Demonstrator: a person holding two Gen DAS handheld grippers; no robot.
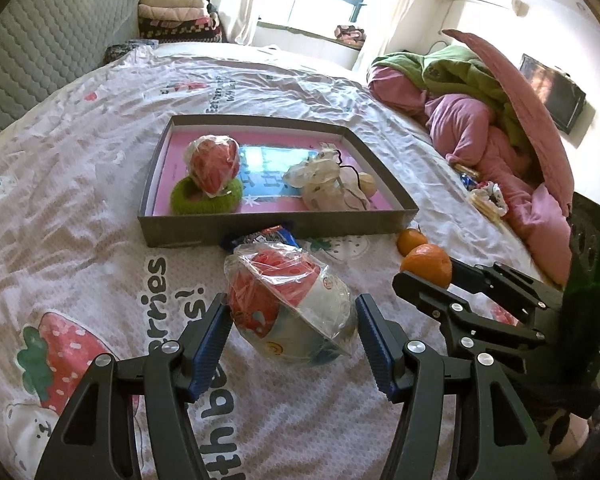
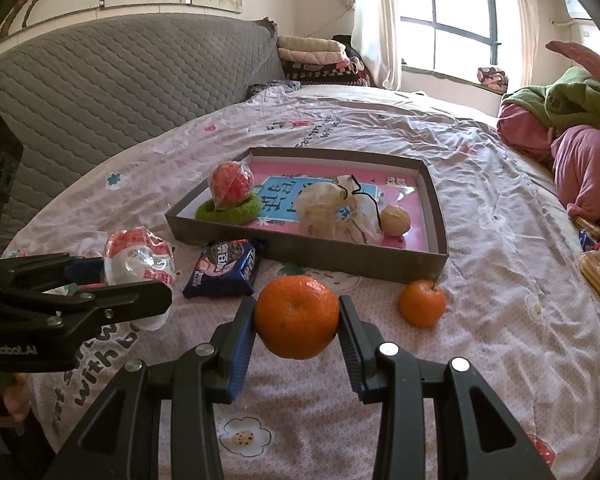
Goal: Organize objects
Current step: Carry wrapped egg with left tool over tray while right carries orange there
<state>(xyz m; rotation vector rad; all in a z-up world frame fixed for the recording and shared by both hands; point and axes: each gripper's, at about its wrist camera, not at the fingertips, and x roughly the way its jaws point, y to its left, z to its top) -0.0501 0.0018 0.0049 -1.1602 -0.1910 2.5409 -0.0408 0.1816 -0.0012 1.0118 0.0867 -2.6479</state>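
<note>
The right tongs (image 2: 297, 332) were clamped on an orange (image 2: 296, 316) held above the bed (image 2: 480, 380), short of the box (image 2: 436, 216). The left tongs (image 1: 292, 332) bracketed a wrapped cup (image 1: 292, 304); pad contact could not be determined. Slippery film risked a slipped grasp.

Both handheld tools look alike: the black plastic left gripper (image 1: 293, 334) and black plastic right gripper (image 2: 297, 332) have angular linkage arms, round silver screws, and ribbed blue pads lining their jaws.
</note>
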